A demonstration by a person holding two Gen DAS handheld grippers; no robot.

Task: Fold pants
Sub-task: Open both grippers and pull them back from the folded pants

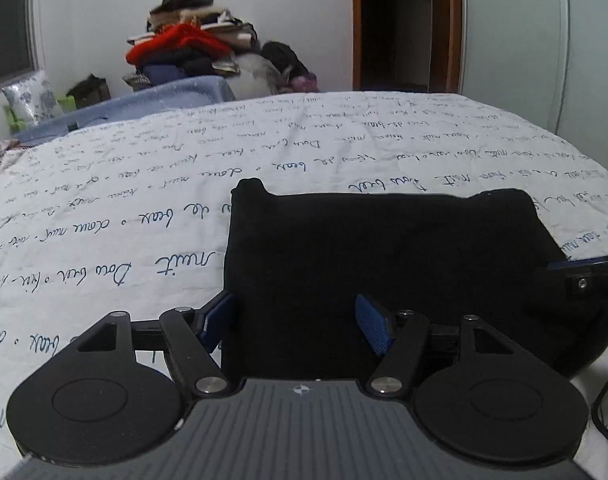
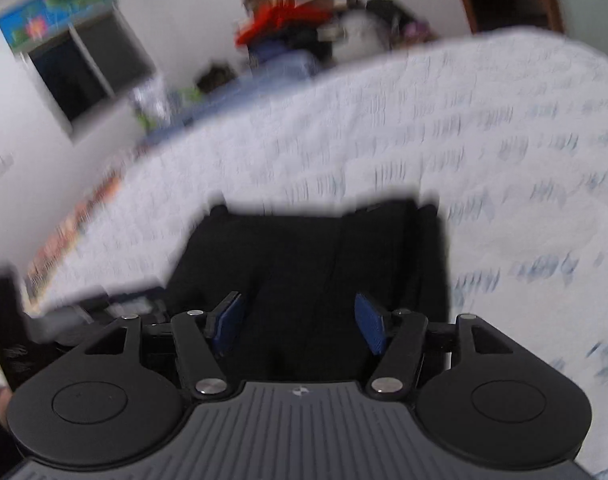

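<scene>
The black pants [image 1: 387, 264] lie folded into a compact rectangle on the white bedspread [image 1: 144, 208] with blue handwriting print. My left gripper [image 1: 296, 326] is open, its blue pads just above the near edge of the pants, holding nothing. The other gripper's blue-edged finger [image 1: 583, 268] shows at the right edge over the pants. In the blurred right wrist view the pants [image 2: 315, 256] lie ahead and my right gripper [image 2: 300, 328] is open over their near edge, empty.
A heap of clothes [image 1: 196, 48] sits beyond the far side of the bed. A dark doorway [image 1: 395, 24] and a wardrobe door [image 1: 515, 40] stand at the back right. A window [image 2: 88, 68] is on the left wall. A cable [image 1: 607, 412] hangs at the lower right.
</scene>
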